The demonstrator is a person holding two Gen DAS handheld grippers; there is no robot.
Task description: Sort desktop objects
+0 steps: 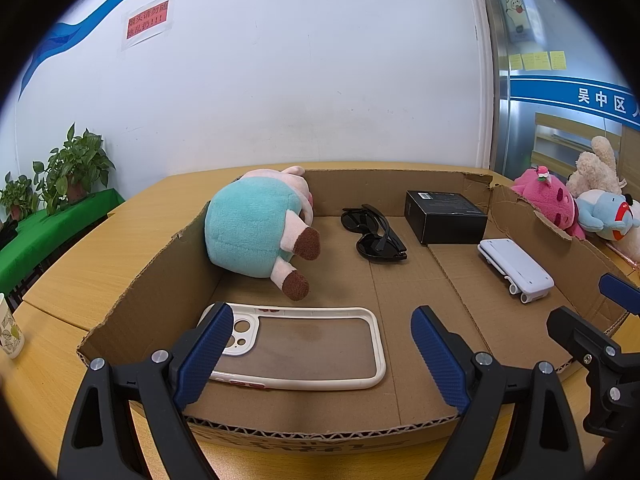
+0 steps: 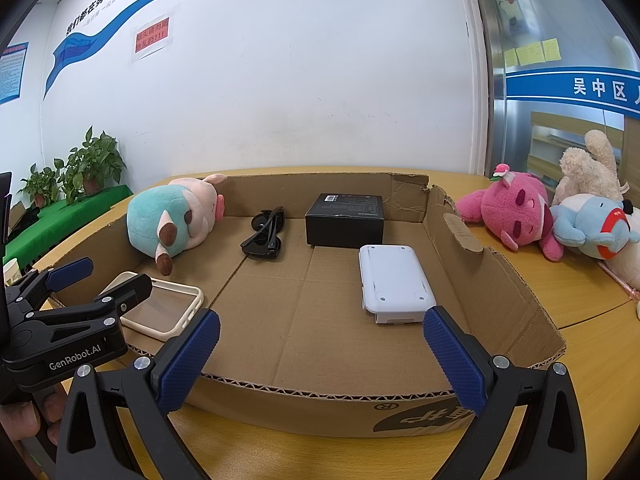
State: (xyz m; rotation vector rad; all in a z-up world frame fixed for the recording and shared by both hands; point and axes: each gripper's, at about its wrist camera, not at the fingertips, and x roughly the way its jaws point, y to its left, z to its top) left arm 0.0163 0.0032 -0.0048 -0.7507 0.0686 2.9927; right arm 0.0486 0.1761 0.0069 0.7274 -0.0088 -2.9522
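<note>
A shallow cardboard box (image 1: 132, 292) (image 2: 500, 280) sits on the wooden table. Inside lie a teal and pink plush pig (image 1: 256, 228) (image 2: 168, 220), black sunglasses (image 1: 376, 236) (image 2: 266, 236), a black box (image 1: 446, 216) (image 2: 346, 220), a white device (image 1: 516, 268) (image 2: 394, 284) and a clear phone case with cream rim (image 1: 304, 348) (image 2: 160, 308). My left gripper (image 1: 322, 344) is open and empty, just above the phone case at the box's near edge. My right gripper (image 2: 320, 344) is open and empty, over the near wall, just in front of the white device.
Outside the box on the right lie a pink plush (image 2: 512, 208) (image 1: 548, 200), a blue and white plush (image 2: 592, 228) (image 1: 604, 212) and a cream plush (image 2: 588, 172). Potted plants (image 1: 76, 164) stand on a green-covered bench at the left. A paper cup (image 1: 8, 332) stands at the table's left edge.
</note>
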